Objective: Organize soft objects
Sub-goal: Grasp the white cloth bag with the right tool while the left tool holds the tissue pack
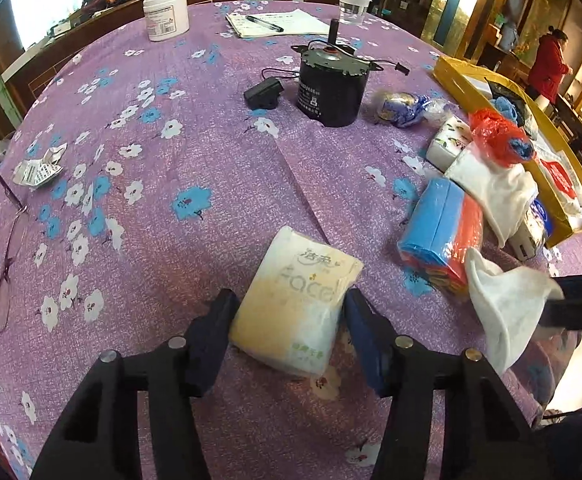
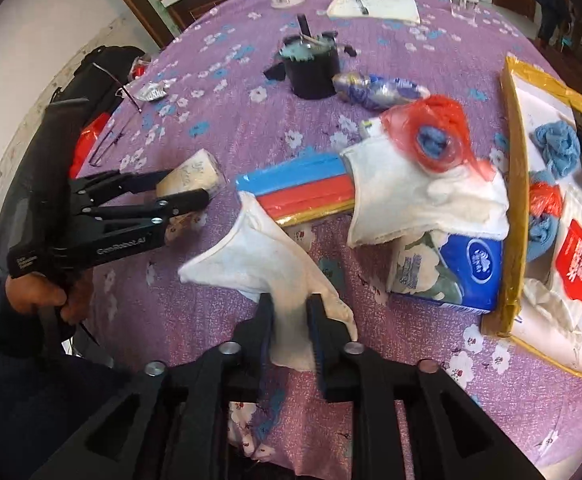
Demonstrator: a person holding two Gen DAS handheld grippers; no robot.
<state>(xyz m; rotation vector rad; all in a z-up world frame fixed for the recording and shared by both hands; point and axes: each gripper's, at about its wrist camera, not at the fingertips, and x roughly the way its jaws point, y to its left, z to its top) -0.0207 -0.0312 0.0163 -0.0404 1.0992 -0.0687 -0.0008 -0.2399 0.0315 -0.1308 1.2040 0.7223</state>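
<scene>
My left gripper [image 1: 289, 304] has its fingers around a white and yellow tissue pack [image 1: 297, 300] that lies on the purple flowered tablecloth [image 1: 171, 240]; both pads touch its sides. It also shows in the right wrist view [image 2: 189, 190] with the pack [image 2: 195, 174]. My right gripper [image 2: 291, 312] is shut on a white cloth [image 2: 267, 256] and holds it above the table; the cloth also shows in the left wrist view [image 1: 507, 304]. A blue and red pack [image 2: 303, 192] lies just behind the cloth.
A yellow tray [image 2: 515, 184] at the right holds blue cloths, red bags and packets. Another white cloth [image 2: 423, 196], a red bag [image 2: 431, 136] and a blue tissue pack [image 2: 451, 272] lie beside it. A black motor [image 1: 331, 88], jar [image 1: 167, 12], cup, papers and glasses [image 1: 3, 264] stand around.
</scene>
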